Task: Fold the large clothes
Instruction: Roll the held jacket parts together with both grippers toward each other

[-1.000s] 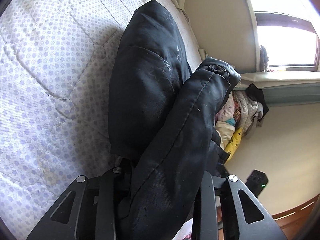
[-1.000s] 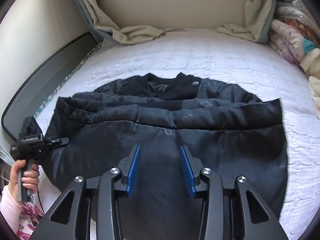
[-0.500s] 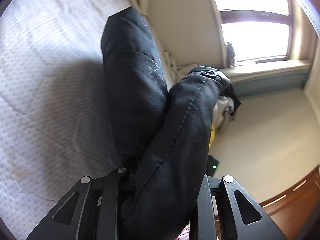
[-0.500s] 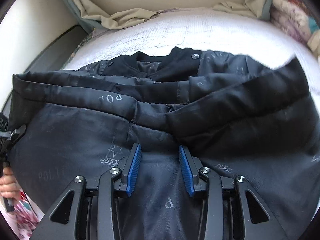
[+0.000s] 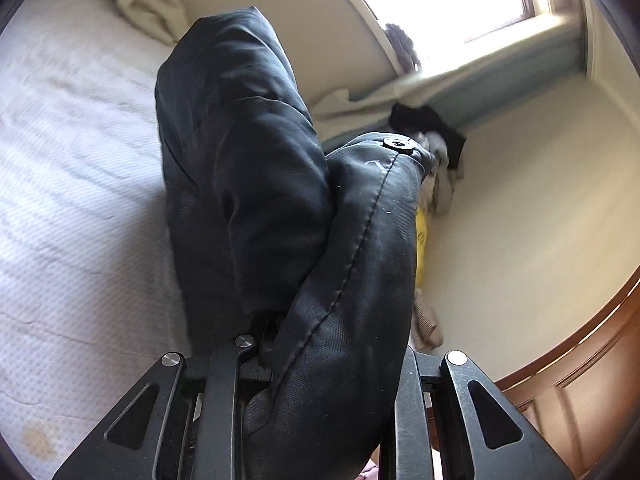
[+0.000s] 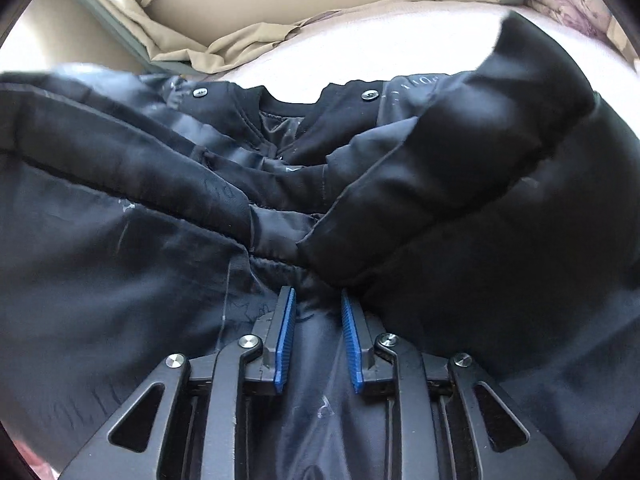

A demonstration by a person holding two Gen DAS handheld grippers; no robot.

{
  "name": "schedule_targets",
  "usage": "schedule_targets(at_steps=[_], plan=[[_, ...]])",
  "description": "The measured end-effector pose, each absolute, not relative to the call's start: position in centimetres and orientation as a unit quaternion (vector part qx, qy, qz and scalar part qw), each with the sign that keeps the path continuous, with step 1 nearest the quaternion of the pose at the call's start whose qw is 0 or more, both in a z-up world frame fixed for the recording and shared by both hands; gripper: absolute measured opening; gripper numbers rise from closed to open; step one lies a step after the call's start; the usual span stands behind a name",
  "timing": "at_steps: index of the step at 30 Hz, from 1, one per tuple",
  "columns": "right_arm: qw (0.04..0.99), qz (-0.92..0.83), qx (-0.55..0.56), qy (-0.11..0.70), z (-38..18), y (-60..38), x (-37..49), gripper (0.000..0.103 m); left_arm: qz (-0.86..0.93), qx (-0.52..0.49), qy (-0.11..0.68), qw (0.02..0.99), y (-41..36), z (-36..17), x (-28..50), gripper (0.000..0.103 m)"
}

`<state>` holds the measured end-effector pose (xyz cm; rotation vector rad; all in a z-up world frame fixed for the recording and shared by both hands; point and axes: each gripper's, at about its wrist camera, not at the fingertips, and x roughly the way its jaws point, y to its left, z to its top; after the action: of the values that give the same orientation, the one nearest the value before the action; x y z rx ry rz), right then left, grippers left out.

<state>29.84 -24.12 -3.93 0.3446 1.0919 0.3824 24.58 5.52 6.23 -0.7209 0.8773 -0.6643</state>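
A large black padded jacket (image 6: 460, 208) lies on the white bed (image 6: 400, 44), collar with snap buttons at the far side. My left gripper (image 5: 320, 376) is shut on a thick fold of the jacket (image 5: 248, 168) and holds it raised above the mattress (image 5: 72, 200); its fingertips are hidden by the cloth. My right gripper (image 6: 318, 320) stands open with its blue pads (image 6: 285, 340) pressed down on the jacket's middle. Both sides of the jacket rise toward the centre around it.
Beige curtain cloth (image 6: 224, 48) bunches along the far edge of the bed. A pile of clothes and bedding (image 5: 436, 184) sits in the corner under the window (image 5: 452, 4). A wooden skirting (image 5: 580, 344) runs along the wall at right.
My left gripper has lifted and swung its jacket fold higher, toward the window. My right gripper has moved in closer over the jacket's middle, and both sides of the jacket have come up.
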Motion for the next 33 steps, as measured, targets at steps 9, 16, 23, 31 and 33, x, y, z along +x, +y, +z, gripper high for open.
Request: schedule_targets(at_steps=[9,16,23,31,33], plan=[[0.778,0.193,0.274,0.531,-5.0,-27.2,30.2,0.004,-0.280,-0.224,0.456,0.815,-6.3,8.0,26.1,0.027],[0.752,0.150,0.312,0.561,-1.6,-32.1,28.4,0.012,-0.264,-0.198,0.462,0.823,-9.8,8.6,26.2,0.028],[0.778,0.105,0.406,0.468,4.2,-41.9,23.4,0.050,-0.261,-0.175,0.482,0.818,-12.4,6.9,25.3,0.029],[0.759,0.216,0.463,0.403,6.2,-42.6,22.5,0.081,-0.252,-0.123,0.490,0.825,-16.0,5.1,24.5,0.033],[0.753,0.212,0.450,0.431,5.9,-41.1,24.1,0.081,-0.250,-0.105,0.488,0.830,-16.6,4.9,24.0,0.033]])
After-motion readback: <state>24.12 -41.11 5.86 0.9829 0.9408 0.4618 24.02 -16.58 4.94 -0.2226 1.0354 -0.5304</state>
